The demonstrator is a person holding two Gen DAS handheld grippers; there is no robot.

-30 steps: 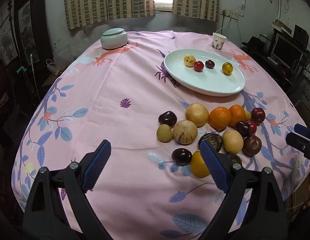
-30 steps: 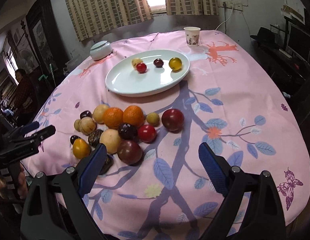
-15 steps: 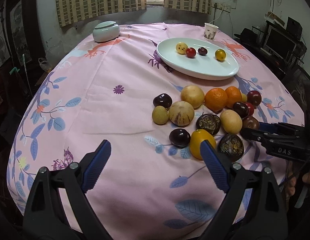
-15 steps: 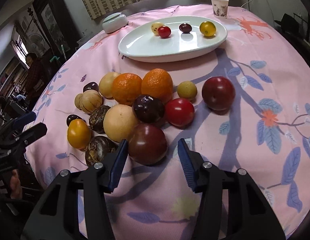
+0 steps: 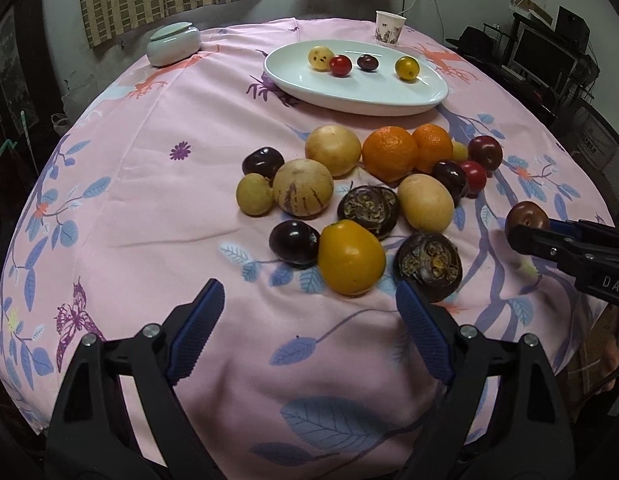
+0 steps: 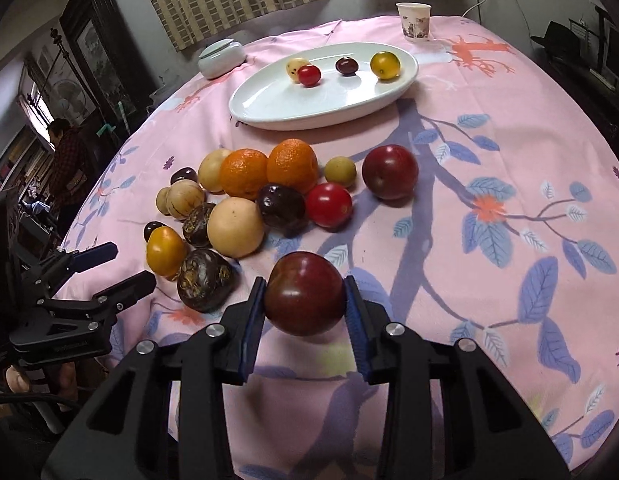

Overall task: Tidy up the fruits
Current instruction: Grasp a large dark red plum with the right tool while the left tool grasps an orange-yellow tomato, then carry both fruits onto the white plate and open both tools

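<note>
Closing on the dark red plum [image 6: 304,293], your right gripper [image 6: 305,304] has it between both pads at 12 o'clock; your left gripper [image 5: 309,320], narrowing yet empty, faces the yellow fruit [image 5: 350,256] at 12 o'clock.

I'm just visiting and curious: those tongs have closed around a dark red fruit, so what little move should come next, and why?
Probably a short lift straight up. The right tongs are closing with the dark red plum between their blue pads, and it still sits low over the tablecloth near the fruit pile. Raising it first should clear the neighbouring fruit before it goes toward the white plate.
</note>
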